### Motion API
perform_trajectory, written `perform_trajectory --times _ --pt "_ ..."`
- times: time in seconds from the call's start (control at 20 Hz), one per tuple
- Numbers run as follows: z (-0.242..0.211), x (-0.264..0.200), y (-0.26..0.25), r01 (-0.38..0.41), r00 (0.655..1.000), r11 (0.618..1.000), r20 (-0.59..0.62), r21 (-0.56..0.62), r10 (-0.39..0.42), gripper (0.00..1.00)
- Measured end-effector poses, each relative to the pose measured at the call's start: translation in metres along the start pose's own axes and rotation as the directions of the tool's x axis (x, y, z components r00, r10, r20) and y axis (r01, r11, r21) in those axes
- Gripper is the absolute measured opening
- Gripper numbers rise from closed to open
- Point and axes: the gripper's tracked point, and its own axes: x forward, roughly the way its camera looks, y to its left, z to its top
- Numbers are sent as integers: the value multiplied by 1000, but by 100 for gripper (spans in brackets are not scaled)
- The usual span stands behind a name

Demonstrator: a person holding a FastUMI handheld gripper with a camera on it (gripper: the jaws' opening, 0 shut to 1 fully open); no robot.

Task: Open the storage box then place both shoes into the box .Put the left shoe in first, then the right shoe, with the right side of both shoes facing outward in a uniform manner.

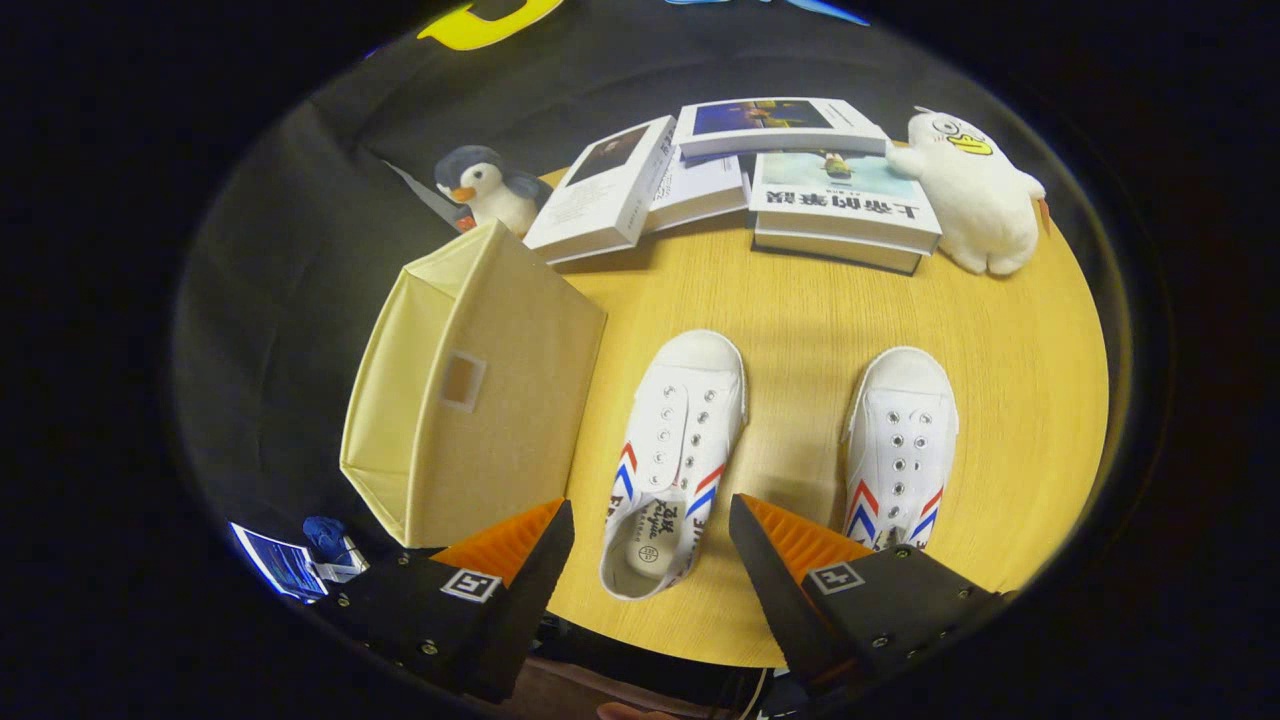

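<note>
Beige fabric storage box [470,390] sits closed on counter [800,300]; left shoe [672,455] and right shoe [900,445] beside it, unpacked. Tool [650,530] spread, empty, above left shoe. Nothing done yet.

Wooden table [800,300] – box [480,390], shoes [675,450], books [845,205], plushies [975,195]

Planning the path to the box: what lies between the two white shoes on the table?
Nothing: in the gripper view, bare wooden table separates the left-hand shoe from the right-hand shoe. The open gripper hovers over the left-hand shoe's heel.
</note>
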Motion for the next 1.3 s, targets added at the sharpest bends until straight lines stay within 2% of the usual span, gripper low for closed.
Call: perform_trajectory --times 0.25,0.45,0.55,0.65,0.7,0.75,0.8,0.85,0.9,1.0,1.3 --pt "-19 29 -21 32 997 999 -68 13 -31 95" --pt "-22 54 -36 82 992 996 -98 -31 -84 92" --pt "-24 68 -37 87 990 996 -113 -35 -90 85" --pt "-23 76 -39 96 987 994 -124 -43 -100 73" --pt "-22 78 -33 71 990 997 -123 -33 -75 67" --pt "-24 80 -28 56 990 998 -128 -16 -57 55" --pt "-24 80 -28 55 991 998 -120 -23 -57 24" --pt "-23 78 -29 54 992 998 -115 -20 -56 23" --pt "-21 74 -27 44 993 999 -108 19 -42 7" --pt "-25 73 -28 24 992 997 -124 70 -15 1" --pt "-21 42 -24 23 994 997 -111 79 -15 1"
